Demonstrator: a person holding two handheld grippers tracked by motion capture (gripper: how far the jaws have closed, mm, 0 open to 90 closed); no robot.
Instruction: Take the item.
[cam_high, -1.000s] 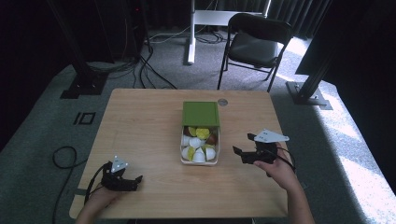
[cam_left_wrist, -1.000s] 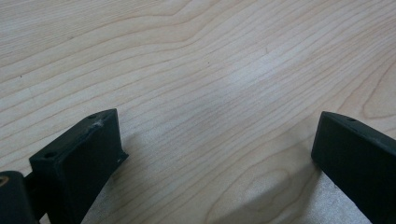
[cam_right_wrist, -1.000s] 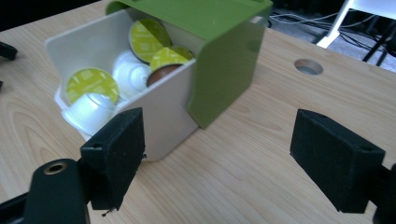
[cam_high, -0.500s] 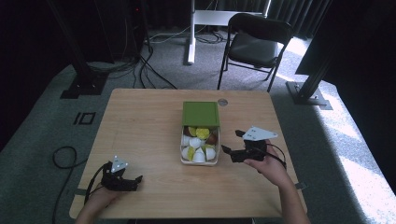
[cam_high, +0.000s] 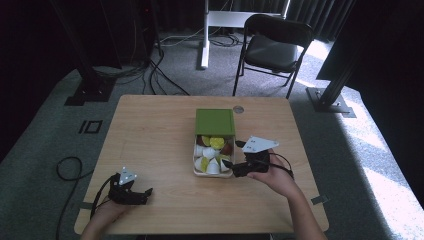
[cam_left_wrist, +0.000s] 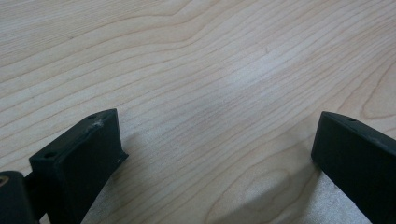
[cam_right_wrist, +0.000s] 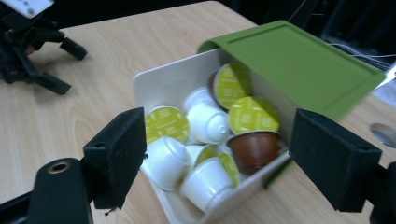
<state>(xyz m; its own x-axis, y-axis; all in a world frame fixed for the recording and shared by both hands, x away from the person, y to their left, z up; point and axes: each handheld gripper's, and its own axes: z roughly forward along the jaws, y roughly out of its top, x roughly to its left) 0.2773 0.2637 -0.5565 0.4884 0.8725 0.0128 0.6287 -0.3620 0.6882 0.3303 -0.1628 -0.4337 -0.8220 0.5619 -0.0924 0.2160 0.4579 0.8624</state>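
A white box (cam_high: 196, 167) sits at the middle of the wooden table (cam_high: 160, 130), its green lid (cam_high: 215, 121) slid back over the far half. Inside lie several coffee capsules (cam_high: 210, 152): white ones, yellow-green topped ones and a brown capsule (cam_right_wrist: 254, 149). My right gripper (cam_high: 230, 153) is at the box's right rim, jaws open and pointing left. In the right gripper view the right gripper (cam_right_wrist: 219, 154) frames the box wall (cam_right_wrist: 173, 84) and the lid (cam_right_wrist: 299, 60), touching nothing. My left gripper (cam_high: 146, 196) rests open near the front left edge. The left gripper (cam_left_wrist: 215, 154) has bare wood between its jaws.
A folding chair (cam_high: 272, 45) stands behind the table on grey carpet. A round grommet (cam_high: 238, 109) is set in the tabletop beyond the lid. Cables (cam_high: 70, 165) lie on the floor at the left. Bare wood spreads left of the box.
My right gripper has moved left from the table's right side up to the box's right rim. The left gripper has stayed where it was.
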